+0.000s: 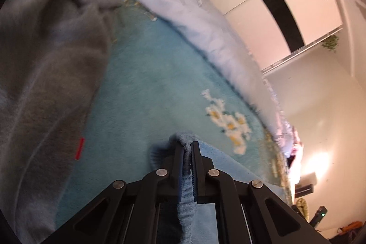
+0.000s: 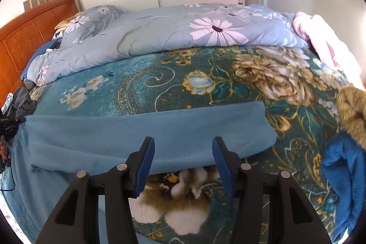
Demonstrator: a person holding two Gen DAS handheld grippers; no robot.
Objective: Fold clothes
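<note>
Left gripper [image 1: 188, 145] jaws clamped on blue fleece garment [image 2: 146, 129] edge; right gripper [image 2: 183, 148] jaws apart above garment on bedspread [image 2: 183, 74].

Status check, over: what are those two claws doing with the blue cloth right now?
Left gripper jaws shut on blue cloth. Right gripper jaws open above its near edge, not gripping. Cloth lies flat on bedspread; nothing in the way.

Blue fleece garment [image 2: 146, 129], flat on bed
</note>
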